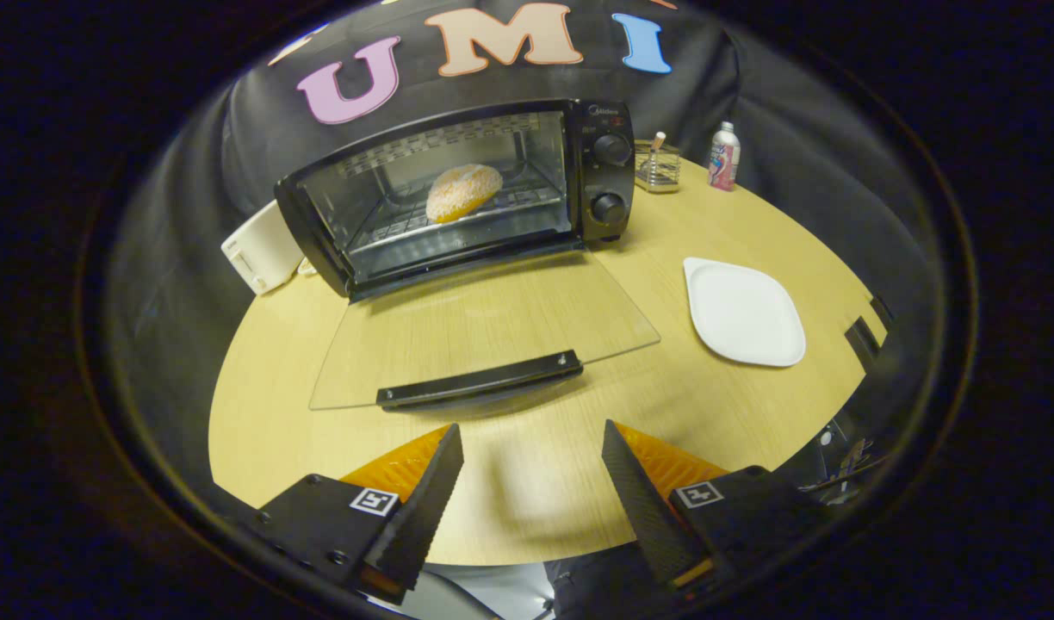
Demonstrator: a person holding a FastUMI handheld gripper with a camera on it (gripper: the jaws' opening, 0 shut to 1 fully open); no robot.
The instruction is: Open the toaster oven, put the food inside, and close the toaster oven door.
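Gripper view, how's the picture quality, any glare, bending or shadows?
Gripper view: fisheye bends the table edge into a curve; soft sheen on the open glass door; faint shadow between the open gripper fingers; bread inside the toaster oven stays sharp.

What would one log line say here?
fingers: open, empty | round sugared bun: on oven rack | glass oven door: open flat | next: close door

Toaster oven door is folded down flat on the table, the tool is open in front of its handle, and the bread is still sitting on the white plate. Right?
Not quite. The gripper view shows the bread on the rack inside the toaster oven; the white plate is bare. The rest holds: the door is down flat, and the tool is open before its handle.
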